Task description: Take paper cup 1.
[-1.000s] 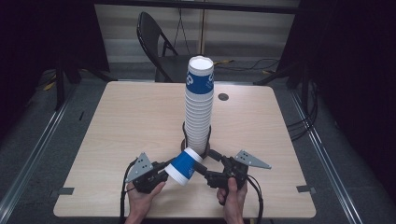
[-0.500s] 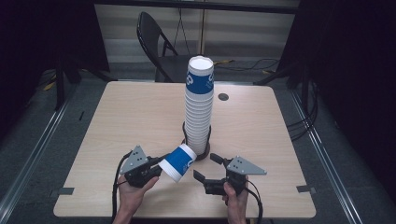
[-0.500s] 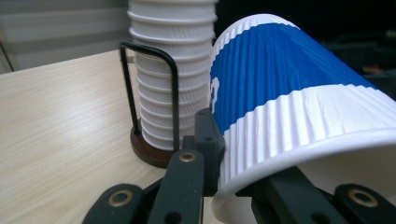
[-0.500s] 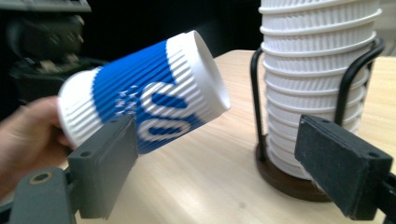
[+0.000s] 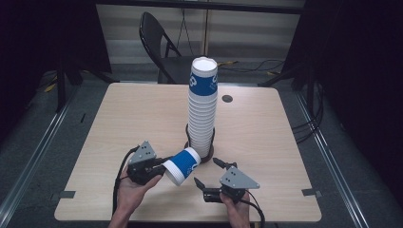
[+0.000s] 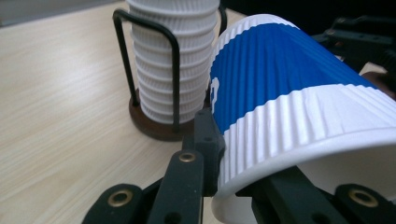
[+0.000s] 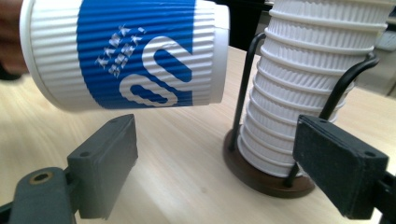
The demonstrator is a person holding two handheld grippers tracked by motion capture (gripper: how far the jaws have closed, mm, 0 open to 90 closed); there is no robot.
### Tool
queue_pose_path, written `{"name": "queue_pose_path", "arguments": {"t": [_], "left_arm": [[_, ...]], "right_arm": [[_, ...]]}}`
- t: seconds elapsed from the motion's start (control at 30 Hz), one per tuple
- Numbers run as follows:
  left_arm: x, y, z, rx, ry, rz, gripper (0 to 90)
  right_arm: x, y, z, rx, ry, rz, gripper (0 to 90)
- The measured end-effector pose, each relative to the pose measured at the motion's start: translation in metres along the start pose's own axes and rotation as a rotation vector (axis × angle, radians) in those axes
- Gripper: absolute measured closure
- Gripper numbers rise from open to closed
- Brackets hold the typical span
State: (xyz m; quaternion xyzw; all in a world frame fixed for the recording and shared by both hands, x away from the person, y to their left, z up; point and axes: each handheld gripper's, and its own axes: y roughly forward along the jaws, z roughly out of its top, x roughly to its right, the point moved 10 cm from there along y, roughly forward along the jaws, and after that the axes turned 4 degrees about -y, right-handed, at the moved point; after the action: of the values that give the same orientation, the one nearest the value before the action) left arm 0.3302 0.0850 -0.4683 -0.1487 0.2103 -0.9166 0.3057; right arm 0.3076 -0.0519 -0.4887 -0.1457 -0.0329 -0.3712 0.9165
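We see the left gripper (image 5: 159, 166) clamped on the rim of a blue-and-white paper cup (image 5: 182, 165), one jaw inside the mouth and one outside, as the left gripper view shows close up. The cup lies on its side in the air above the near middle of the table (image 5: 119, 118), its mouth toward the left hand (image 5: 130, 190) and its closed base pointing at the foot of the cup stack (image 5: 202, 109). That stack stands upright in a black wire holder (image 5: 188, 137) near the table's centre, topped by another blue-banded cup. The base of the held cup is just beside the holder; we cannot tell whether they touch. The right gripper (image 5: 209, 173) sits low on the near right, jaws spread wide with nothing between them, aimed toward the holder and the cup. A dark chair (image 5: 157, 42) stands beyond the far edge
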Motion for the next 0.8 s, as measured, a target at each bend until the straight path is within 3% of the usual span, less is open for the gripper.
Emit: {"name": "queue_pose_path", "arguments": {"t": [0.1,0.2,0.37,0.47,0.63,0.7,0.8], "left_arm": [[0.000,0.004,-0.003,-0.073,0.023,-0.003,84.6],[0.001,0.007,-0.005,-0.123,0.025,-0.014,84.6],[0.003,0.012,-0.005,-0.186,-0.013,-0.040,84.6],[0.002,0.015,-0.006,-0.256,-0.030,-0.059,84.6],[0.003,0.023,-0.006,-0.324,-0.058,-0.082,84.7],[0.006,0.026,-0.009,-0.374,-0.052,-0.104,84.8],[0.008,0.031,-0.009,-0.409,-0.040,-0.100,85.0]], "right_arm": [[-0.003,0.002,-0.004,-0.033,-0.084,-0.015,14.3],[-0.007,0.004,-0.007,-0.048,-0.130,-0.005,17.7],[-0.014,0.007,-0.009,-0.060,-0.154,0.024,18.3],[-0.016,0.008,-0.013,-0.092,-0.192,0.013,18.1],[-0.016,0.008,-0.019,-0.139,-0.217,0.009,15.0],[-0.016,0.008,-0.020,-0.143,-0.226,-0.006,13.9],[-0.019,0.009,-0.022,-0.159,-0.252,0.001,13.6]]}}
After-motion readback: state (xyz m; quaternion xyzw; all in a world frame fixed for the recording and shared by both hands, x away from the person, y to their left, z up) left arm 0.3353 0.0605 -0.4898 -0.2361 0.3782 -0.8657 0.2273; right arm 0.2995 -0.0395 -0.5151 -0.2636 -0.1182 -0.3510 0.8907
